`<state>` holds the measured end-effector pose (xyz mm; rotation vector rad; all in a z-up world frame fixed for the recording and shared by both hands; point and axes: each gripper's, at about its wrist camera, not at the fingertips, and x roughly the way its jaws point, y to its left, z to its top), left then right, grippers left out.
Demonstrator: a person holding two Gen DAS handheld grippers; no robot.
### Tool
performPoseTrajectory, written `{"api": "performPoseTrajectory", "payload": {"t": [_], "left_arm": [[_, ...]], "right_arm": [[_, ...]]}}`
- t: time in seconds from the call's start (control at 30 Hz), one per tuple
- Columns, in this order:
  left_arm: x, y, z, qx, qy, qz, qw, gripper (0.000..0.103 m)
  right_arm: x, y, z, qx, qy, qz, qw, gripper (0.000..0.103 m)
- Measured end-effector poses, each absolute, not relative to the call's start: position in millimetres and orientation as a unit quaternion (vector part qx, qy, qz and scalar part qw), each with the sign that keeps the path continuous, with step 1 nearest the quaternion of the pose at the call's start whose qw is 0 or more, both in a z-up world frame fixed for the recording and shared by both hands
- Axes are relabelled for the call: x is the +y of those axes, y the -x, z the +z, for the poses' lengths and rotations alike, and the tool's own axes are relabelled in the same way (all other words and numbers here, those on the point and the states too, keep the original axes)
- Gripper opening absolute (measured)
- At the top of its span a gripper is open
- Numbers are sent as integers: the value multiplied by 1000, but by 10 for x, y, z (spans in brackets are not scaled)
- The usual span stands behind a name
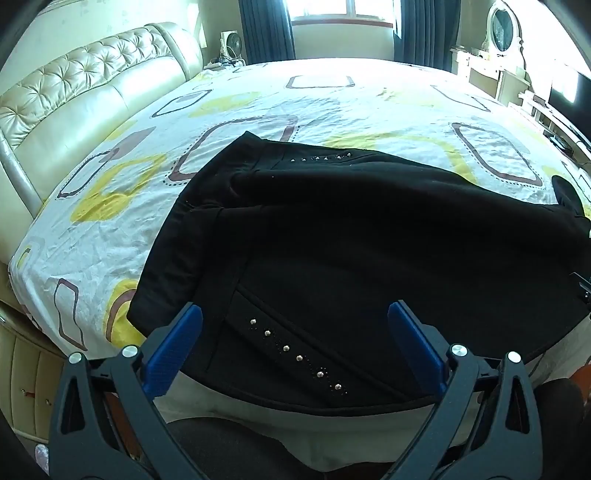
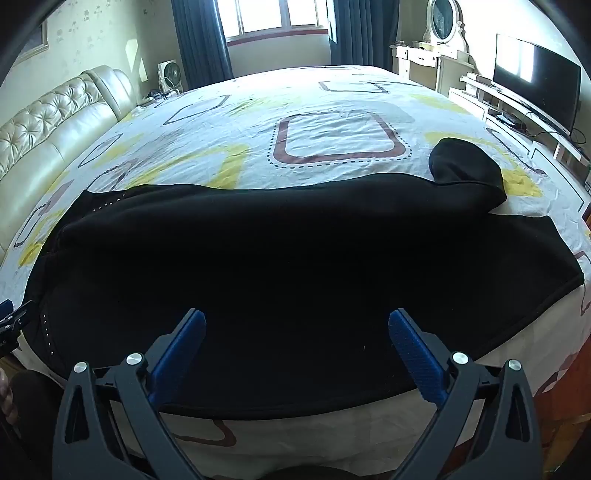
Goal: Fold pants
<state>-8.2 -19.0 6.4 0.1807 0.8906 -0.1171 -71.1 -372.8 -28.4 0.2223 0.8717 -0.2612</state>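
Note:
Black pants (image 1: 351, 236) lie spread across the near side of the bed, waist end to the left with rows of silver studs (image 1: 295, 356) on the pockets. In the right wrist view the pants (image 2: 277, 266) stretch left to right, and one leg end (image 2: 467, 166) is curled up at the far right. My left gripper (image 1: 295, 314) hovers open above the waist part near the bed's front edge, nothing between its blue pads (image 1: 173, 350). My right gripper (image 2: 297, 321) is open above the leg part, also empty.
The bed (image 1: 110, 229) has a white sheet with yellow and brown shapes. A padded cream headboard (image 1: 74, 92) runs along the left. A dresser with an oval mirror (image 2: 443, 22) and a TV (image 2: 535, 77) stand at the right, and a window with dark curtains (image 2: 203, 37) at the back.

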Motion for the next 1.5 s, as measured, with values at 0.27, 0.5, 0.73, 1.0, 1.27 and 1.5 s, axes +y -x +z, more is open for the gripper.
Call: {"api": "performPoseTrajectory", "payload": {"t": [0.27, 0.5, 0.73, 1.0, 1.27, 1.5], "left_arm": [[-172, 89, 64, 431, -86, -58, 896, 101], [-168, 95, 62, 430, -86, -57, 897, 101], [-160, 93, 61, 432, -84, -57, 896, 101], [-147, 82, 54, 435, -83, -57, 895, 101], [-142, 82, 46, 435, -82, -57, 895, 101], [-149, 90, 43, 435, -83, -56, 895, 101]], "right_arm": [[-3721, 700, -309, 426, -107, -125, 890, 99], [-3714, 700, -320, 429, -106, -123, 888, 99], [-3708, 704, -321, 431, -106, -123, 888, 99], [-3708, 702, -325, 431, -105, -122, 888, 99], [-3711, 689, -357, 436, -108, -122, 885, 99], [-3700, 695, -357, 438, -107, -121, 885, 99]]}}
